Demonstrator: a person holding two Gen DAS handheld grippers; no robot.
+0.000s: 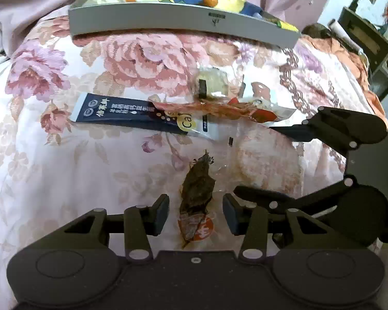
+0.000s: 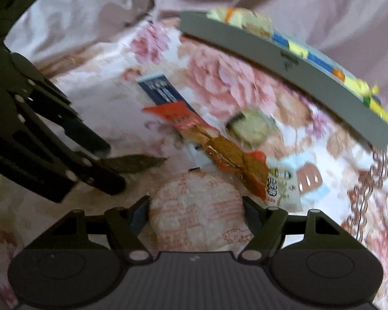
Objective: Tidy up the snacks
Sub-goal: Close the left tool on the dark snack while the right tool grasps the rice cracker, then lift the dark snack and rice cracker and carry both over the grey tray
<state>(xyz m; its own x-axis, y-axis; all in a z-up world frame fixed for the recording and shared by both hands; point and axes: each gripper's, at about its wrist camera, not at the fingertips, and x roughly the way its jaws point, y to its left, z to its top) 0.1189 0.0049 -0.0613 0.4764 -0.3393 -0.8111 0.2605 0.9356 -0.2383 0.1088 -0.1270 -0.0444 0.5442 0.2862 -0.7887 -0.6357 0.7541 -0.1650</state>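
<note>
The brown snack packet [image 1: 195,196] lay lengthwise on the floral bedspread [image 1: 51,155], between the spread fingers of the left gripper [image 1: 196,213], with daylight on both sides of it, so nothing was pinched yet. It looked light, thin and crinkly, a clear film wrapper round a dark flattish piece, probably slippery and easily crushed; a grip across its narrow middle, where the contents gave the film some body, seemed the soundest hold, not the loose film at the ends. Just beside it to the right sat a round cracker pack [image 2: 196,211], pale with red print, flat and likely brittle, and the right gripper [image 2: 196,211] stood open around it, one finger at each side of its rim; whether the pads touched the wrapper could not be told through the blur. Taking it by the edges with a gentle squeeze seemed wiser than pressing hard. Farther out lay a long dark blue sachet [image 1: 132,115], an orange-red wrapper [image 1: 219,109] lying across it, a small pale wrapped cake [image 1: 216,82] and a small printed pouch [image 2: 287,183]. Beyond them all stood the grey tray [image 1: 183,23], already holding yellow, blue and orange packets, apparently the place where the snacks were to go
</note>
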